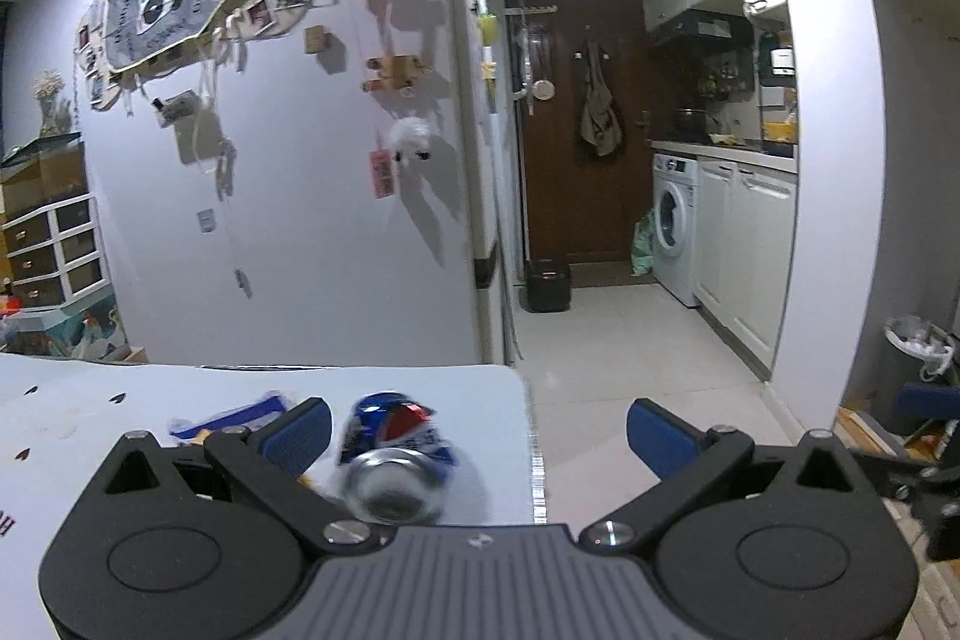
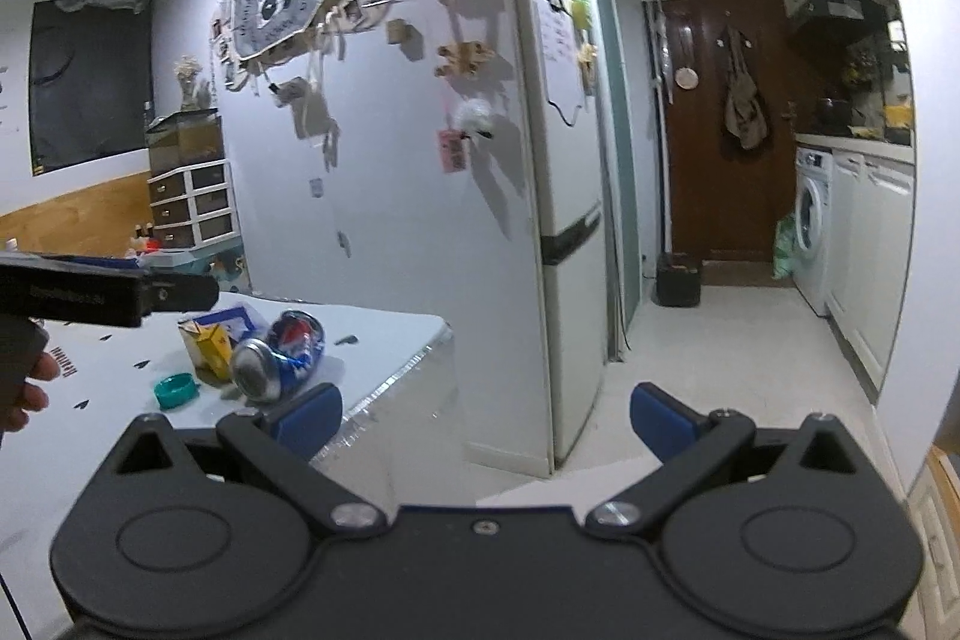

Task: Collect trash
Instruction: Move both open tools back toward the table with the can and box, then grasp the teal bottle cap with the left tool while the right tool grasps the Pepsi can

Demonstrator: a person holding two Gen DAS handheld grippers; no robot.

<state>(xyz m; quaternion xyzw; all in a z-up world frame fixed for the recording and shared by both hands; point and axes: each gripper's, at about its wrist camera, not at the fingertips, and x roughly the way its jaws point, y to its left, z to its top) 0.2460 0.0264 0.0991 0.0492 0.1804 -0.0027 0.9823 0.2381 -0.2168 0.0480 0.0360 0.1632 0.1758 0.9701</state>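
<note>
Crushed blue aluminium, the can point(image 1: 393, 460) is lying on its side near the corner of the white table point(image 1: 150, 400), between the spread fingers of my left gripper point(image 1: 478, 430), which are touching nothing. My right gripper point(image 2: 486, 415) is hanging equally wide and empty off the table's edge. Judged risk: the can is sitting off-centre toward one pad, so closing may be nudging it over the edge.

left gripper point(image 1: 478, 433): black linkage, blue pads, silver screws | right gripper point(image 2: 485, 418): same build
</note>
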